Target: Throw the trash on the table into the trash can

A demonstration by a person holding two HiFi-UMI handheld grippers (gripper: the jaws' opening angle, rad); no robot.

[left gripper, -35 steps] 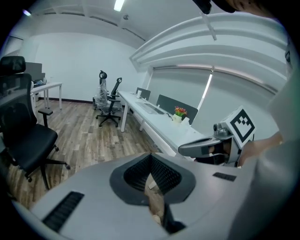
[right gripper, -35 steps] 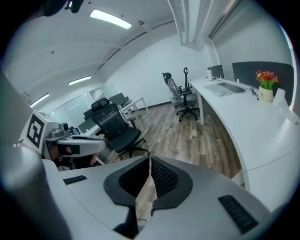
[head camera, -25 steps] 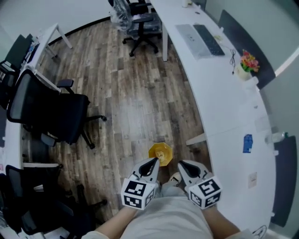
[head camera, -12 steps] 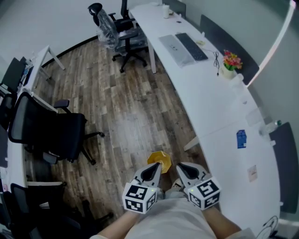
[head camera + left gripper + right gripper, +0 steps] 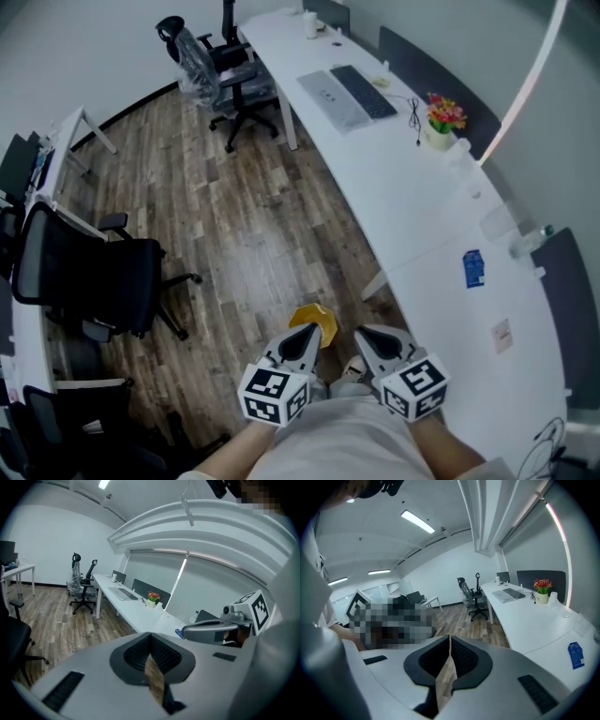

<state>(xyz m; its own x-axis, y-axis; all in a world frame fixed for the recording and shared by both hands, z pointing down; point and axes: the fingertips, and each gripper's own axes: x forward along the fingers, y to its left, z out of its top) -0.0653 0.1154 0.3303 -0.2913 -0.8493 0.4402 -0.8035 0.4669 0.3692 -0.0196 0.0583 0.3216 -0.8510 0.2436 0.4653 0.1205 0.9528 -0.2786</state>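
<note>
Nothing has been picked up yet, so the task is judged to be at its start, in the approach to the trash. The long white desk is taken as the landmark. The left gripper and the right gripper are held side by side close to the body, off the desk's near end on its floor side. In each gripper view the jaws are seen pressed together at the tips with nothing between them; only floor shows through the gap lower down.

A blue carton lies on the desk's near stretch, towards its far edge, and a pale slip lies nearer still on the same surface. These are judged to be the trash, though what the slip is cannot be made out. A keyboard and a flower pot stand further along the desk and are judged not to be trash.

A yellow container stands on the floor beside the desk's near end, just ahead of the left gripper. It is probably the trash can, though this cannot be confirmed.

For the next move, one gripper needs to be opened and carried over the desk to the carton. The right gripper is the nearer to it.
</note>
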